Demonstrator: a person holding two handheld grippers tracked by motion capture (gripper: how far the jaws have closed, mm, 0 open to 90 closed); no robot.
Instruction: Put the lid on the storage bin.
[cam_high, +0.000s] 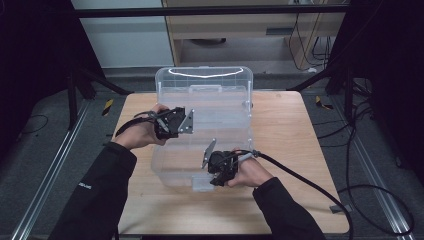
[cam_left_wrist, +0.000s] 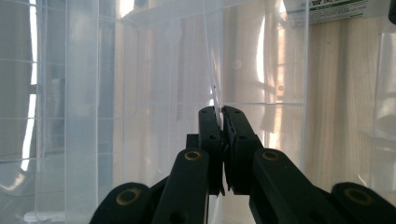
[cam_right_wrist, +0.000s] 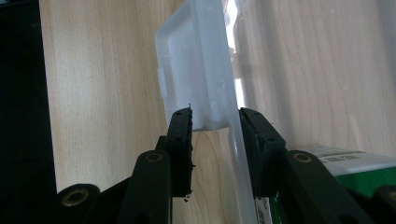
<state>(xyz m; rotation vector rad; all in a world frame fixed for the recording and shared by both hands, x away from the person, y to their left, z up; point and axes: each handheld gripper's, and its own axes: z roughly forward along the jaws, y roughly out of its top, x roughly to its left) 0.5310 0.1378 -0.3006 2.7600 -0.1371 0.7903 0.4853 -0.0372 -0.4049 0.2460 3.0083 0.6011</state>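
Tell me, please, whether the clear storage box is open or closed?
Open: the clear storage box has its lid standing upright behind it.

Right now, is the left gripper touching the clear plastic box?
Touching. In the left gripper view, the left gripper has its jaws closed on the thin edge of the clear box's wall, with no gap visible.

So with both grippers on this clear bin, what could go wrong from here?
1. The left gripper pinches only a thin clear wall of the storage bin; smooth plastic may slip out if pulled.
2. The right gripper straddles the latch on the bin's near wall with its jaws apart, so closing off-centre could miss or twist it.
3. Uneven pulls could drag the bin across the table.
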